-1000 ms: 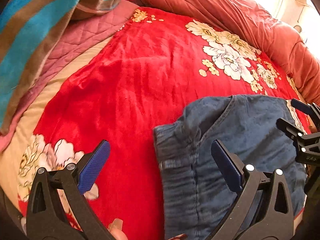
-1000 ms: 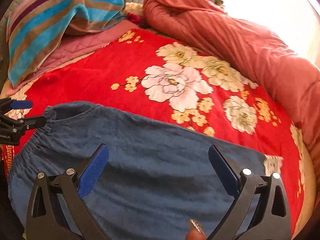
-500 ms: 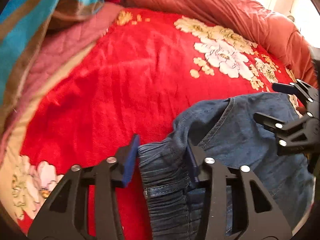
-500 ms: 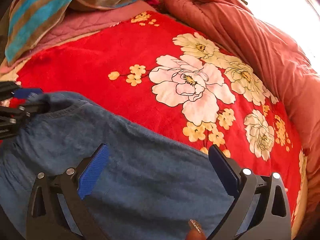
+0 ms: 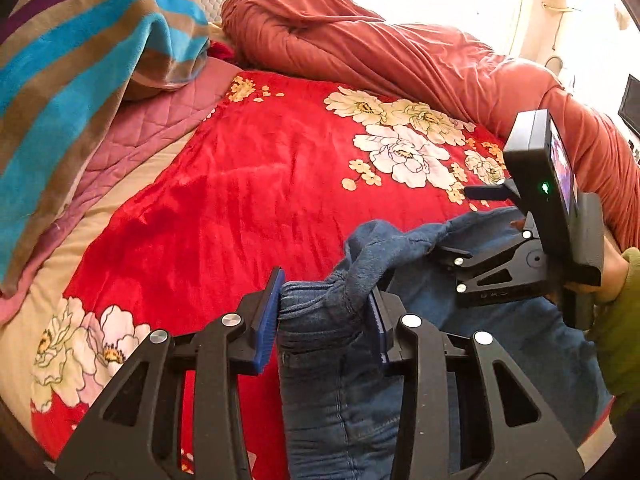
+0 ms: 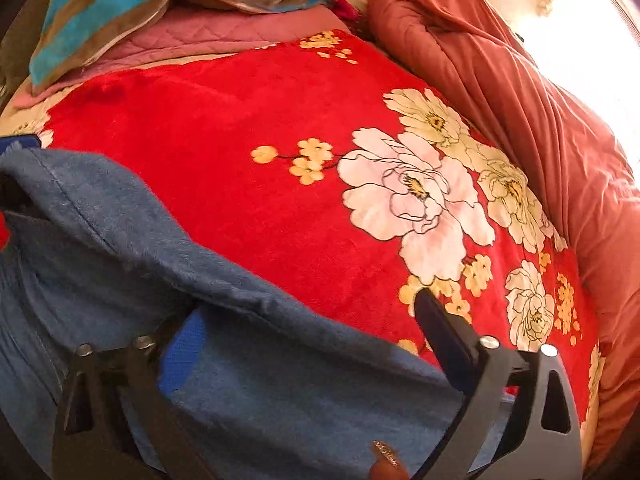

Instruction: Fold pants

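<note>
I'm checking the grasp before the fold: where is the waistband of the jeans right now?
In the left wrist view the waistband sits bunched low in the centre between the left gripper jaws, above the red floral blanket.

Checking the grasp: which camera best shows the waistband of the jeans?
The left wrist view: the bunched waistband sits between the left gripper fingers, in focus. The right wrist view shows only blurred denim around the open right gripper.
</note>
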Demonstrator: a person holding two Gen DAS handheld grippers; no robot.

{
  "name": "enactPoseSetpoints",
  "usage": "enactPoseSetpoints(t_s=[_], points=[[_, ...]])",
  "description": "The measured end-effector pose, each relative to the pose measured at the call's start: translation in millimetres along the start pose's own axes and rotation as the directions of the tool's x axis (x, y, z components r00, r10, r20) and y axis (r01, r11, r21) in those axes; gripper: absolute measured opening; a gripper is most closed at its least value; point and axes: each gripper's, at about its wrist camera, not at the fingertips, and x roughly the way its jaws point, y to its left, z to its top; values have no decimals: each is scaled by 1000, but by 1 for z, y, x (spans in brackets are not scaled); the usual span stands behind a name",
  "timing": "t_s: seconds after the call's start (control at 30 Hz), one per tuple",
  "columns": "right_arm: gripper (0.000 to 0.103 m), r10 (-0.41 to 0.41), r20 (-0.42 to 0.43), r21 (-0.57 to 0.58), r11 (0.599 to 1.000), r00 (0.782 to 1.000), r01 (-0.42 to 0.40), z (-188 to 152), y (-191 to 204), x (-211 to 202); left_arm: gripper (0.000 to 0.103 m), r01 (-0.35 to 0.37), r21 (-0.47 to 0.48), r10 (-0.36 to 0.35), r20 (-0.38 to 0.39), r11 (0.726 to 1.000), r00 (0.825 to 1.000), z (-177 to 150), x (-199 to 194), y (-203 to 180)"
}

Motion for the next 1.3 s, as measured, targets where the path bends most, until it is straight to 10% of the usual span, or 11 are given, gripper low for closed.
enactPoseSetpoints(t_s=[0.2, 0.77, 1.3], points=[[18, 42, 25, 22, 999, 999, -43, -10, 14, -23, 29, -32, 11, 32, 13, 999, 999, -6, -5, -1], [14, 126, 236, 216, 960, 963, -179, -98, 46, -159, 29, -34, 100, 23, 113, 994, 993, -49, -74, -25], [10, 222, 206, 182, 948, 953, -260, -158, 121, -213, 31, 4, 162, -14, 62, 987, 998, -114, -122, -26]])
